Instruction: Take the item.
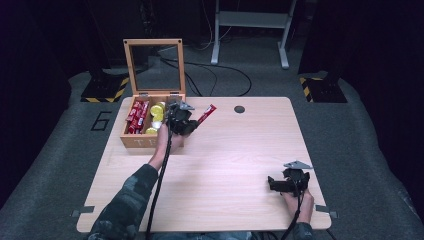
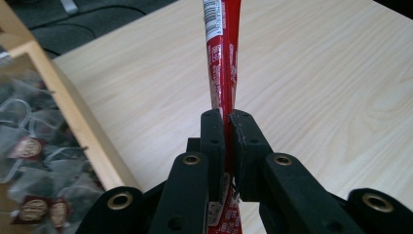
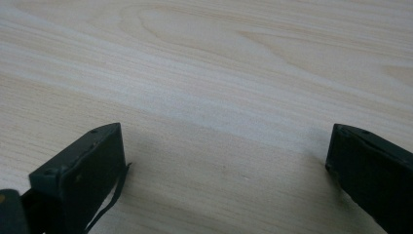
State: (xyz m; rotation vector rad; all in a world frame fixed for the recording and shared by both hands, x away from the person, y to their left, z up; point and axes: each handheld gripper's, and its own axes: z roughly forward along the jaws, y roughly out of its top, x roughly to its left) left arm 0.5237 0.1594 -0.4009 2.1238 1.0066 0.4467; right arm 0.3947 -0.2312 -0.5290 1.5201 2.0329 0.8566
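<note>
Left gripper is seen near the far left part of the surface, just beside the right side of the wooden box. Its fingers are pressed together on a red stick packet, which is pinched near its lower end and points away from the gripper toward the far edge. In the high view the packet is seen raised above the surface, angled up and to the right.

The box is placed at the far left corner, its glass-paned lid standing open and upright. Red packets are held in its left compartment, yellow round items in the middle one. Tea bags in clear wrappers are noted in the compartment beside the left gripper.

Right gripper is rested near the near right corner. Its fingers are spread wide apart, with bare wood between them and nothing gripped.
</note>
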